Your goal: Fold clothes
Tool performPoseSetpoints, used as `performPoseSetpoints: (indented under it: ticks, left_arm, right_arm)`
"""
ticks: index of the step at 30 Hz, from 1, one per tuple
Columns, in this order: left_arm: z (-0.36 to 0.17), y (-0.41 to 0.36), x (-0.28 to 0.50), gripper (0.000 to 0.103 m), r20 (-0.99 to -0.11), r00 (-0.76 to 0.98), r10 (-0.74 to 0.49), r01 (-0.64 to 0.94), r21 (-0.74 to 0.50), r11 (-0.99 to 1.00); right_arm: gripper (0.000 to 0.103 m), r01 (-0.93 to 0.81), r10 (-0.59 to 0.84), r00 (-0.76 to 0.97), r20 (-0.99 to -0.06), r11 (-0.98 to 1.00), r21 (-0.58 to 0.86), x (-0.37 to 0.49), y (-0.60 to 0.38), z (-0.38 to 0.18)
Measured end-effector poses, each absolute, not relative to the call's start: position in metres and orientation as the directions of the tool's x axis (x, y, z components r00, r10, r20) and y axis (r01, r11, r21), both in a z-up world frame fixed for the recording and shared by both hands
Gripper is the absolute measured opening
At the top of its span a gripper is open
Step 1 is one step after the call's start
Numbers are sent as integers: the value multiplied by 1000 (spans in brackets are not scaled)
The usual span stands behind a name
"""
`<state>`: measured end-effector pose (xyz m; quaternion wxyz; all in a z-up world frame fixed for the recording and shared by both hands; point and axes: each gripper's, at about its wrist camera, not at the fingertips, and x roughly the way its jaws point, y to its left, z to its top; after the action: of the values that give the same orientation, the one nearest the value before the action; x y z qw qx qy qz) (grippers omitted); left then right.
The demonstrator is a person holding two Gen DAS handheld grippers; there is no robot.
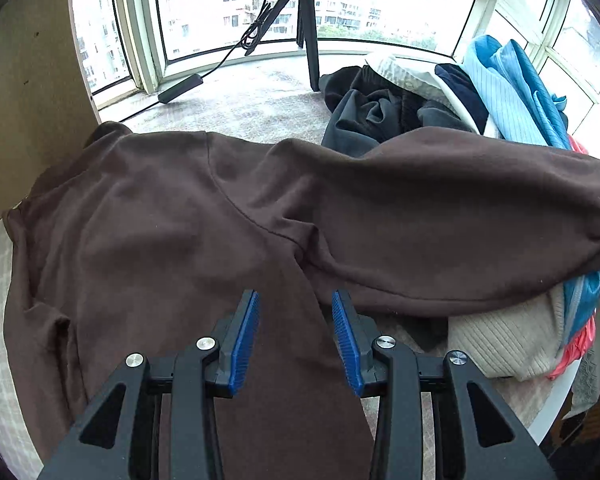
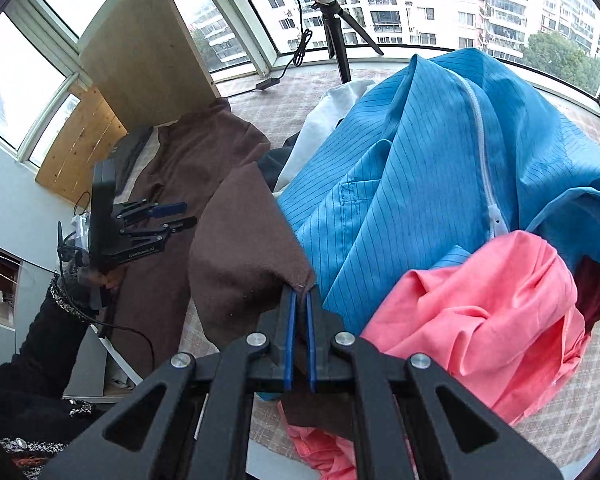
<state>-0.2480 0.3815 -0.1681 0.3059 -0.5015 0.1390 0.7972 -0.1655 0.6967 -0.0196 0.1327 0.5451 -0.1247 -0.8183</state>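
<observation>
My right gripper (image 2: 300, 300) pinches the brown top's (image 1: 180, 220) sleeve end | left gripper (image 1: 296, 316) parted, empty | risk: thin hold slips; sleeve drags blue jacket (image 2: 420, 160).

Bright daylight from windows (image 1: 260, 4), overexposed glare outside, fisheye-curved edges, dark corner vignetting, sharp foreground

High-rise flat, glazed bay window (image 1: 260, 4), apartment blocks (image 2: 480, 8) outside, clothes pile (image 2: 460, 184)
</observation>
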Motion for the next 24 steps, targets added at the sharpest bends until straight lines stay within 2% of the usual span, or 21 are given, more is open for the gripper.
performPoseSetpoints:
  ticks: [4,5,6,7,12,17,21,24]
  left_arm:
    - [-182,402,-269,34,-905,-313,289,-670,-5,-742]
    - [-186,405,-273,28,-909,-305,283,-677,-2,-736]
    - [-190,406,-276,7,-911,-292,290,-684,-13,-729]
    - [-193,405,-279,3,-911,-276,305,-688,-34,-725]
    - [-185,385,-275,3,-881,-298,366,-688,-68,-723]
    - [-175,358,-268,3,-833,-299,465,-652,-177,-737]
    - [-197,367,-265,3,-864,-272,424,-678,-140,-722]
    - [-202,371,-268,3,-872,-266,412,-677,-136,-724]
  right_arm:
    - [5,72,-406,-384,-829,-909,411,-168,706,-21]
    - [5,73,-409,-386,-827,-907,415,-169,706,-21]
    - [5,73,-412,-388,-824,-905,418,-169,706,-22]
    - [5,73,-414,-390,-822,-904,421,-170,706,-22]
    - [5,46,-413,-441,-797,-897,440,-170,713,-13]
    - [4,-16,-348,-537,-769,-907,421,-178,737,9]
    - [5,-118,-219,-496,-840,-941,316,-195,754,-11]
    - [11,-192,-241,-488,-839,-908,372,-188,772,-17]
